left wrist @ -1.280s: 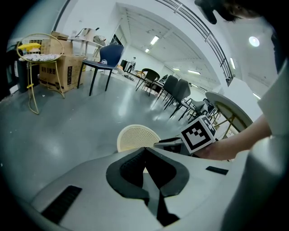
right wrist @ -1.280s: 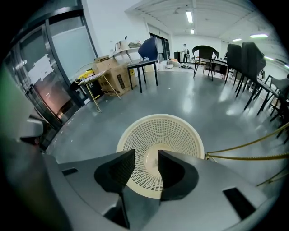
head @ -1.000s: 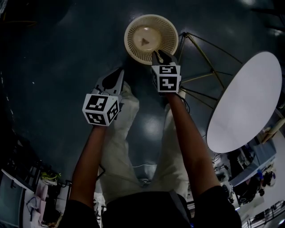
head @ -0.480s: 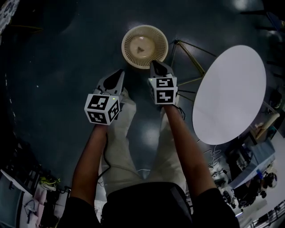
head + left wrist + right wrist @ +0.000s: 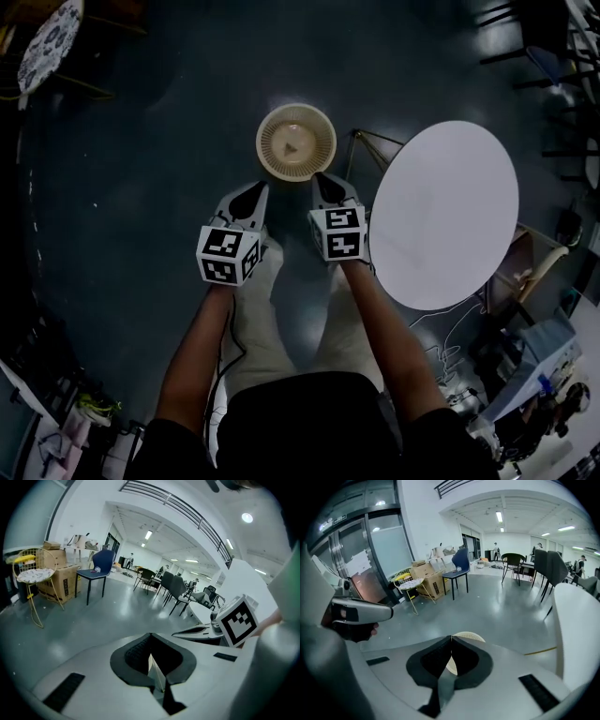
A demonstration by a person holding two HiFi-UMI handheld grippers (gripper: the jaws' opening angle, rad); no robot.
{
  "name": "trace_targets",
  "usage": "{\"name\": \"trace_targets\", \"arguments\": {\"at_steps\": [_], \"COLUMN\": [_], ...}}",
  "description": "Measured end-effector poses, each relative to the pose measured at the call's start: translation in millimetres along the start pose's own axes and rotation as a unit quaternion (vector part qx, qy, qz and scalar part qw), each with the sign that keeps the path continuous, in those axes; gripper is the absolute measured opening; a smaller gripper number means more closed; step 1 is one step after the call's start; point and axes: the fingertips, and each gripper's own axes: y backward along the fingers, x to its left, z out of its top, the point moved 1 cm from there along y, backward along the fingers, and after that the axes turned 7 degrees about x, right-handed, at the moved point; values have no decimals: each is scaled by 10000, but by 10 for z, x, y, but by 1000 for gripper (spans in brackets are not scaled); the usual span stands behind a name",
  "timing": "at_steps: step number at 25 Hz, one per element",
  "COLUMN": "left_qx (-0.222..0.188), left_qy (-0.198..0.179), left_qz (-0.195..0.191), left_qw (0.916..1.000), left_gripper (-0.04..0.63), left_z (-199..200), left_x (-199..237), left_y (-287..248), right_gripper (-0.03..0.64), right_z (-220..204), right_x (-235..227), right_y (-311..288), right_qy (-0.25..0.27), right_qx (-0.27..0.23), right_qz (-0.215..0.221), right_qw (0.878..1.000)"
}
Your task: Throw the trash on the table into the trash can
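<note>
A beige slatted trash can stands on the dark floor, with a small dark scrap on its bottom. My left gripper and right gripper hang side by side, high above the floor on the near side of the can. The right gripper is shut with nothing in it, and the trash can's rim shows past its tips. The tips of the left gripper meet. A pale sliver shows in the gap behind them; I cannot tell what it is. The white round table stands to the right.
Thin yellow wire legs reach from under the table toward the can. A patterned round stool stands far left, with cardboard boxes and a blue chair nearby. Cluttered desks crowd the lower right.
Both grippers have risen well above the floor. The right one was at the trash can's rim a second ago and now hangs clear of it. The can looks smaller and farther.
</note>
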Motion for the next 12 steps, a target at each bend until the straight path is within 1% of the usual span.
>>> {"name": "trace_targets", "arguments": {"at_steps": [3, 6, 12], "left_qx": [-124, -263, -529], "left_qy": [45, 39, -185], "left_qz": [47, 36, 40], "left_qw": [9999, 9996, 9984], "left_gripper": [15, 15, 15], "left_z": [230, 495, 1069], "left_x": [-159, -335, -631], "left_y": [188, 372, 763], "right_gripper": [20, 20, 20], "right_z": [170, 372, 797], "right_x": [32, 59, 97], "right_y": [303, 626, 1200], "right_qy": [-56, 46, 176], "right_qx": [-114, -196, -435], "right_qz": [88, 112, 167], "right_qw": [9999, 9997, 9988]}}
